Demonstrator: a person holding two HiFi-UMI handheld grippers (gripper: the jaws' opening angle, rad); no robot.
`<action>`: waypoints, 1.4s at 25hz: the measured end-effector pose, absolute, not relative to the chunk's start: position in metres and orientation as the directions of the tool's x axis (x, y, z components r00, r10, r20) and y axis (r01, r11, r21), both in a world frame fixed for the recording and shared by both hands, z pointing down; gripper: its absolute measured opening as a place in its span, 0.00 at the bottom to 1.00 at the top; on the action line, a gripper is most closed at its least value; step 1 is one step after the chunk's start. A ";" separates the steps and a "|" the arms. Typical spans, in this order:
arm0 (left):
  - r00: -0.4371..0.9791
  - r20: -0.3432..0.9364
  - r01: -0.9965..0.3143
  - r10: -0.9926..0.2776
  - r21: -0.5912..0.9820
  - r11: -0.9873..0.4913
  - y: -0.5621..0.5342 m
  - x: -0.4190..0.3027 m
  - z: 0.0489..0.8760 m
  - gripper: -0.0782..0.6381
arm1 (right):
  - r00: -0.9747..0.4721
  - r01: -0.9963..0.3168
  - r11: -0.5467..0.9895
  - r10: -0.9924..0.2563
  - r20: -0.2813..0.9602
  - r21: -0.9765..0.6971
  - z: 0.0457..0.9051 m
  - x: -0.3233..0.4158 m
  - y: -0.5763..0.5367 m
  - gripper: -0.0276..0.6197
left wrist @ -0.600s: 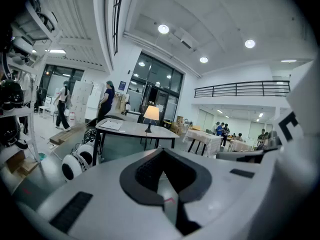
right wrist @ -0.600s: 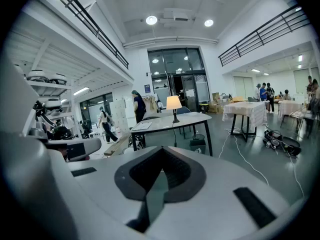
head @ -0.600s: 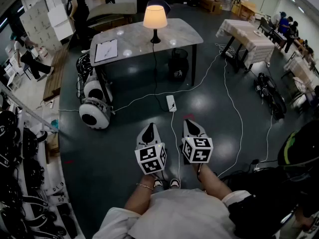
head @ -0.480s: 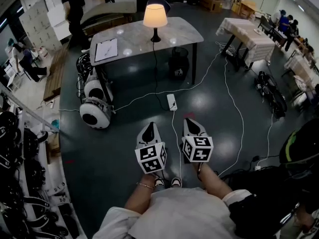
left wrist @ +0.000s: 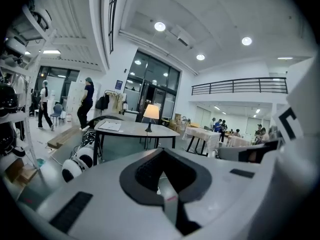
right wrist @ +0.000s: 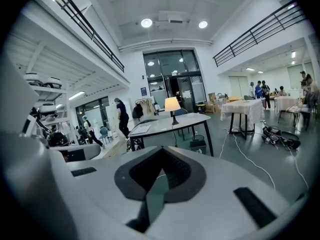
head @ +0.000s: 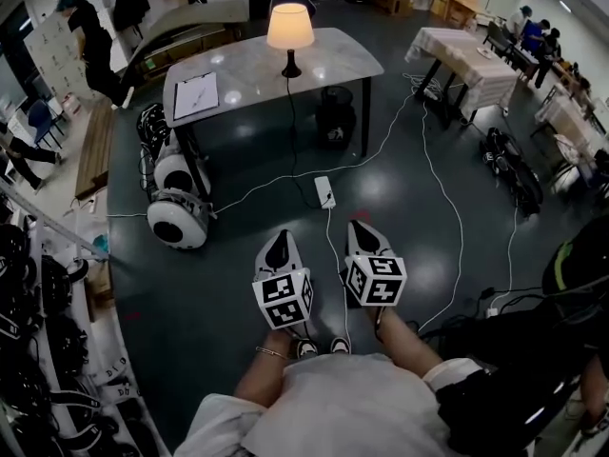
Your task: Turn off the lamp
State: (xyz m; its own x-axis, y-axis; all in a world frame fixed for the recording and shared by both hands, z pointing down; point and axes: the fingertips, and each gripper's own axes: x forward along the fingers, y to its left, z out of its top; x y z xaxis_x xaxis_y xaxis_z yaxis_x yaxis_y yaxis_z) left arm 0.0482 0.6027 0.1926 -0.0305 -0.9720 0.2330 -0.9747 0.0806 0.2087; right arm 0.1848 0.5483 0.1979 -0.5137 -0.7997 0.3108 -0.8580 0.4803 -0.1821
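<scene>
The lamp (head: 290, 26) stands lit on the far side of a grey marble-top table (head: 335, 66), several steps ahead of me. It also shows in the left gripper view as a lamp (left wrist: 151, 112) and in the right gripper view as a lamp (right wrist: 172, 104). Its dark cord runs down to a white power strip (head: 324, 192) on the floor. My left gripper (head: 280, 247) and right gripper (head: 361, 229) are held side by side close to my body, far from the lamp. Both have their jaws together with nothing between them.
A clipboard (head: 197, 96) lies on the table and a black bin (head: 334, 122) stands under it. White round machines (head: 176, 220) sit at the table's left. Cables (head: 440, 193) cross the floor. A cloth-covered table (head: 468, 57) and bags (head: 509, 174) are at the right, shelves (head: 33, 293) at the left.
The whole scene has slid slightly left and up in the head view. The person in dark clothes at the back has walked to the left. Both grippers stay shut, side by side.
</scene>
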 end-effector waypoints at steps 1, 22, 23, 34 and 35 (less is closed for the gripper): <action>-0.027 0.238 -0.976 -0.971 0.202 0.076 0.602 0.044 0.194 0.10 | -0.507 -0.862 0.472 -0.803 0.313 -0.183 0.199 0.183 0.547 0.04; 0.025 0.274 -0.984 -0.962 0.174 0.024 0.565 0.006 0.212 0.10 | -0.444 -0.896 0.411 -0.818 0.365 -0.168 0.220 0.160 0.512 0.04; 0.021 0.277 -0.984 -0.961 0.175 0.029 0.561 0.004 0.215 0.10 | -0.447 -0.894 0.414 -0.816 0.366 -0.169 0.222 0.159 0.507 0.04; -0.010 0.262 -0.988 -0.965 0.149 0.051 0.480 -0.003 0.202 0.10 | -0.477 -0.879 0.447 -0.814 0.332 -0.166 0.206 0.149 0.419 0.04; -0.012 0.261 -0.988 -0.965 0.145 0.052 0.473 -0.003 0.201 0.10 | -0.478 -0.878 0.448 -0.813 0.332 -0.168 0.205 0.149 0.411 0.04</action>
